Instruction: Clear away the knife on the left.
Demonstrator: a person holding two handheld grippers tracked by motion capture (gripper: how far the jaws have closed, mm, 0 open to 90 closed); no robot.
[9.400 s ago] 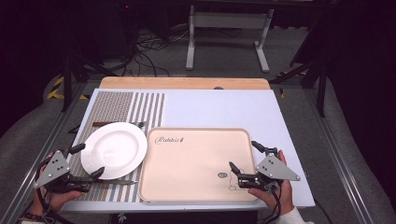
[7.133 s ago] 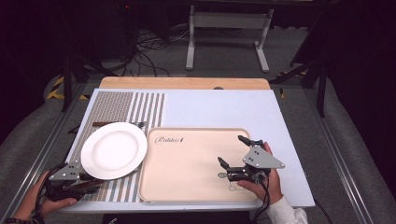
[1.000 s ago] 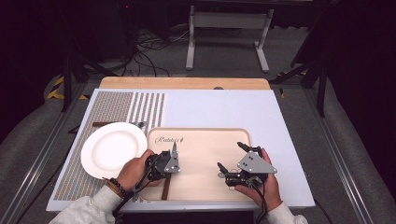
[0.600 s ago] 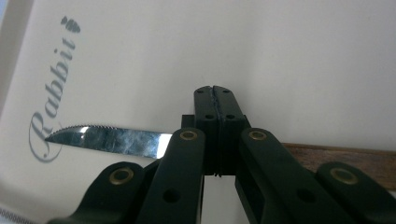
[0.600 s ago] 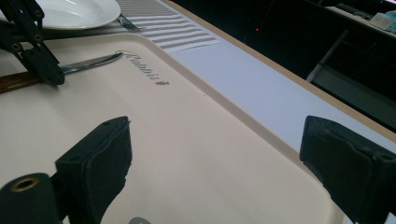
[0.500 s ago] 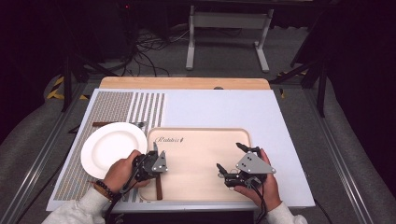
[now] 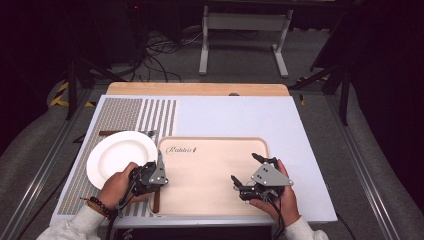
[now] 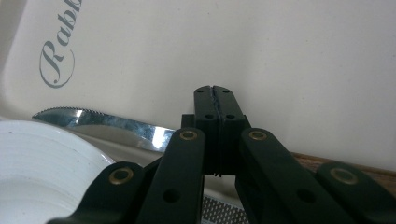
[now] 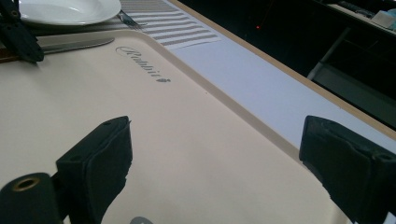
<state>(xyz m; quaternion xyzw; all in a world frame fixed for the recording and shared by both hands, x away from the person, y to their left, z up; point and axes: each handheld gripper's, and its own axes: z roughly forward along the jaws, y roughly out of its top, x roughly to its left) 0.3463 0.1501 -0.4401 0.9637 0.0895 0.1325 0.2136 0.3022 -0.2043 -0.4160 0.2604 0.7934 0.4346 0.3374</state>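
Note:
My left gripper [image 7: 156,184] is shut on a knife [image 7: 160,162] with a serrated blade [image 8: 116,123] and a brown wooden handle [image 8: 345,163], gripped where the two meet. The knife lies along the left rim of the beige tray [image 7: 215,145], right beside the white plate [image 7: 121,157]. In the left gripper view the jaws [image 8: 215,91] stand pressed together over the knife, with the plate's rim [image 8: 42,168] at the lower left. My right gripper [image 7: 245,167] hovers open over the tray's right part, nothing between its jaws [image 9: 219,168].
The plate rests on a striped placemat [image 7: 150,112], with a fork [image 7: 145,133] lying partly under its far edge. The tray [image 9: 187,140] sits on a white tabletop [image 7: 280,120] edged by a wooden strip. Dark floor, cables and a stand lie beyond.
My left hand has slid left with the knife, from inside the tray to its left rim by the plate. The right gripper has stayed put.

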